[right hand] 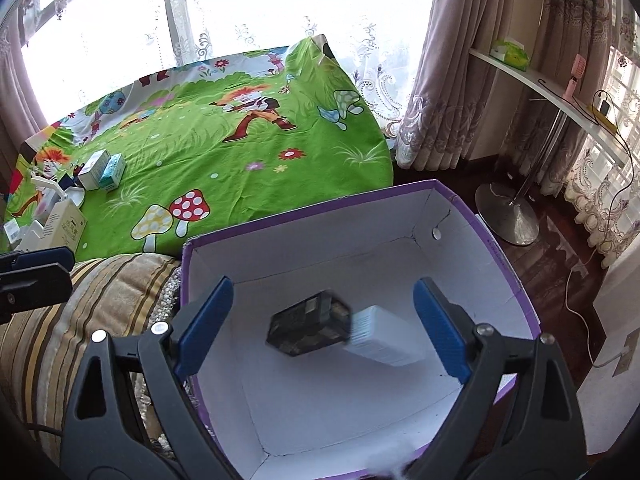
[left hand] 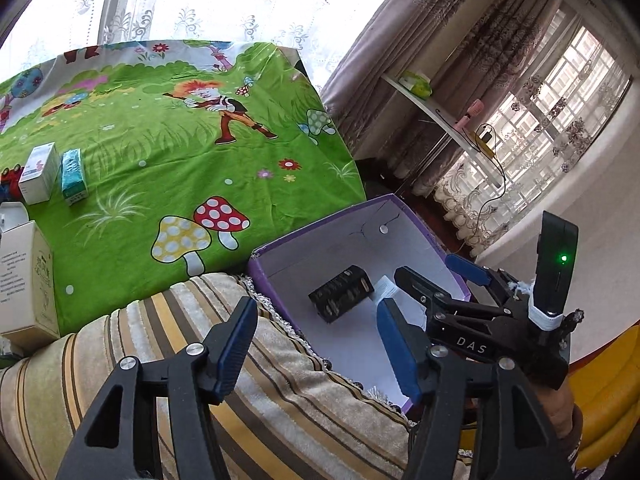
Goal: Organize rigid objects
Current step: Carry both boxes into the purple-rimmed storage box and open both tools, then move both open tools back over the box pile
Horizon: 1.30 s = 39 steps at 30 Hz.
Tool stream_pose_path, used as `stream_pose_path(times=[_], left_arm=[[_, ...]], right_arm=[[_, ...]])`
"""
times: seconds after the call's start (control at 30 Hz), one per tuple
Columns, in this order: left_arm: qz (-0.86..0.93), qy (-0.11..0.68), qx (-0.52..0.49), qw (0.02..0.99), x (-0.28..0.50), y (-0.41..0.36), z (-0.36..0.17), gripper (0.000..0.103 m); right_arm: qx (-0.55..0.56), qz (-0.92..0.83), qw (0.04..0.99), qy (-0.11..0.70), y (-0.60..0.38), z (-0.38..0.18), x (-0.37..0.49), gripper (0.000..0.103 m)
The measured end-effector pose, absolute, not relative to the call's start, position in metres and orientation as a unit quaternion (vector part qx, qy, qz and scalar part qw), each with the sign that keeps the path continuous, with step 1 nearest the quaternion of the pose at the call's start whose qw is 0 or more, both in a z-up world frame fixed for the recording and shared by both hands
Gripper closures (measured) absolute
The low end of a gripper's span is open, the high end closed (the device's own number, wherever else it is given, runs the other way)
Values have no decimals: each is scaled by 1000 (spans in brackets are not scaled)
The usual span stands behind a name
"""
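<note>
Inside the purple box (right hand: pixel 516 280) lay a black box (right hand: pixel 308 328) & white box (right hand: pixel 384 340), both tongs (left (left hand: pixel 316 348), right (right hand: pixel 320 328)) open w/ nothing held, several cartons (left hand: pixel 40 172) left on the bedspread (left hand: pixel 180 140).

Strong daylight pours through the lace-curtained window (right hand: pixel 256 12) behind the green cartoon sheet (right hand: pixel 240 152), blowing the panes out to plain white in both views. The sheet below it is bright and evenly lit. Inside the purple box (right hand: pixel 516 276) near the sheet, the dark box (right hand: pixel 308 328) and white box (right hand: pixel 384 340) look motion-blurred. Fisheye bending curves the window frames, with dark corners.
</note>
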State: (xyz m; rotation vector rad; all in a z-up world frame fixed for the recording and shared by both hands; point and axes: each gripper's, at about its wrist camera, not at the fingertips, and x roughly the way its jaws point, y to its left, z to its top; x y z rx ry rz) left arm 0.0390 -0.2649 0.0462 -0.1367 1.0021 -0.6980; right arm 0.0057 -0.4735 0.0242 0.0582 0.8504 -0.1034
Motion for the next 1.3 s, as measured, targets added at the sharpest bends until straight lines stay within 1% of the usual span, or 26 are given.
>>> stream_pose_path(times=[0.23,0.57,1.03,1.3], left_arm=[[-317,442,-46,838,30,-248,55,40],[-286,424,-80,856,29,-194,60,40],[-184,406,-153,882,27,-78,55,40],[-123,407,-194,884,27,-15,46,40]], right_arm=[[28,-13,912,410,-453,35,5,10],[-12,45,910,411,-403,49,8,10],[-43,108,900,420,-333,68,15,10],[-63,137,891,429,-291,66,23,10]])
